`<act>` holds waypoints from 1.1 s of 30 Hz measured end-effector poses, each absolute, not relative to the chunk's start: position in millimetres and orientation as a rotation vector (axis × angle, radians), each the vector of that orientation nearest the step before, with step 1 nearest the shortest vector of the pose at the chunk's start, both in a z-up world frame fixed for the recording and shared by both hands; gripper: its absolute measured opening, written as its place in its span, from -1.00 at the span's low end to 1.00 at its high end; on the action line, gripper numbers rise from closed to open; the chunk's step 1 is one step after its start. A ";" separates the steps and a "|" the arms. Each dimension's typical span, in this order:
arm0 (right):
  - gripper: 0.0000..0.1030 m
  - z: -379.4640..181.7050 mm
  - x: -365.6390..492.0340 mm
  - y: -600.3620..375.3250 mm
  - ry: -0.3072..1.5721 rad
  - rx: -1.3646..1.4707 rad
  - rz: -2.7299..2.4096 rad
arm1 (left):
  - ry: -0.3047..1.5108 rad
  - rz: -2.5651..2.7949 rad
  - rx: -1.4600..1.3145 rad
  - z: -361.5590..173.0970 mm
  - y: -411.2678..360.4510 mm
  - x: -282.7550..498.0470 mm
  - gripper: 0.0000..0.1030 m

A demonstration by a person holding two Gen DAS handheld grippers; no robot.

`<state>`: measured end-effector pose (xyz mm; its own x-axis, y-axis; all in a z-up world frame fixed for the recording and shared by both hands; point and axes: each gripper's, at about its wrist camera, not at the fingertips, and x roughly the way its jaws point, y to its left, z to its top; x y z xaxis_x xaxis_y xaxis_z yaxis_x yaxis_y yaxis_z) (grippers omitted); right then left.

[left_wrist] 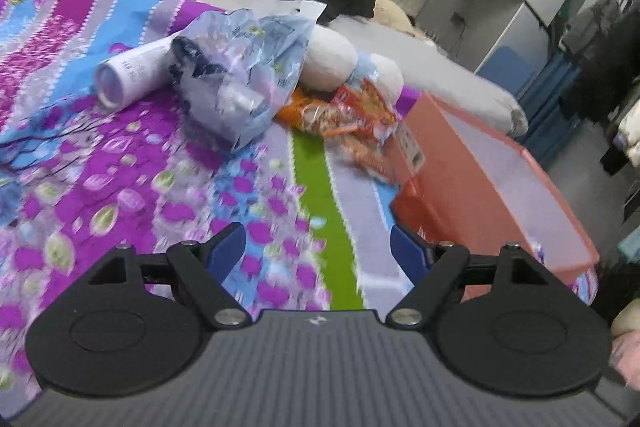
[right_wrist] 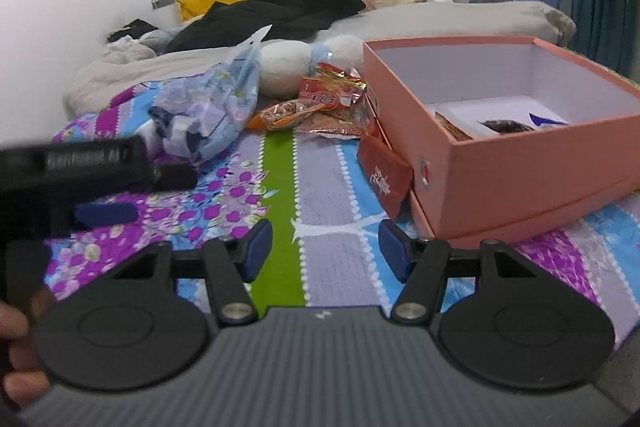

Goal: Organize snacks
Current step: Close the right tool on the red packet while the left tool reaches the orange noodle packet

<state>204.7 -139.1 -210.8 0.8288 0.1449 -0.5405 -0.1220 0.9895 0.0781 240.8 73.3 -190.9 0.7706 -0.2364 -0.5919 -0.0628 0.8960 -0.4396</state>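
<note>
My left gripper (left_wrist: pixel 318 251) hovers over the patterned bedspread (left_wrist: pixel 120 195), jaws apart, nothing between them. My right gripper (right_wrist: pixel 325 249) hovers over the same bedspread, jaws apart and empty as well. The snack packets (right_wrist: pixel 320 107) lie in a loose pile on the bedspread, touching the near-left corner of the pink box (right_wrist: pixel 520 163). The box is open; a few packets (right_wrist: pixel 504 126) rest on its floor. A red pouch (right_wrist: pixel 384 179) leans against the box wall. A pale blue plastic bag (left_wrist: pixel 244 75) lies left of the pile, beside a white tube (left_wrist: pixel 128 75). Two white plush items (right_wrist: pixel 286 67) sit behind the pile.
</note>
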 end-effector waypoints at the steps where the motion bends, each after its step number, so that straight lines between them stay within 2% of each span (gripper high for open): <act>1: 0.18 -211.5 209.4 -136.4 0.572 0.024 0.140 | 0.694 -0.099 -0.473 -192.1 76.0 250.4 0.60; 11: 0.02 -227.2 280.3 -108.6 0.542 -0.375 0.113 | 0.700 -0.202 -0.641 -219.9 89.7 344.1 0.58; 15: -0.11 -239.2 306.0 -101.6 0.547 -0.469 0.087 | 0.706 -0.230 -0.731 -234.8 88.8 376.2 0.41; 30: -0.10 -282.8 347.1 -74.6 0.479 -0.758 -0.043 | 0.700 -0.226 -0.945 -282.8 89.5 439.4 0.03; 33: -0.11 -290.5 349.4 -74.0 0.485 -0.804 -0.054 | 0.701 -0.204 -0.966 -290.7 89.1 444.3 -0.16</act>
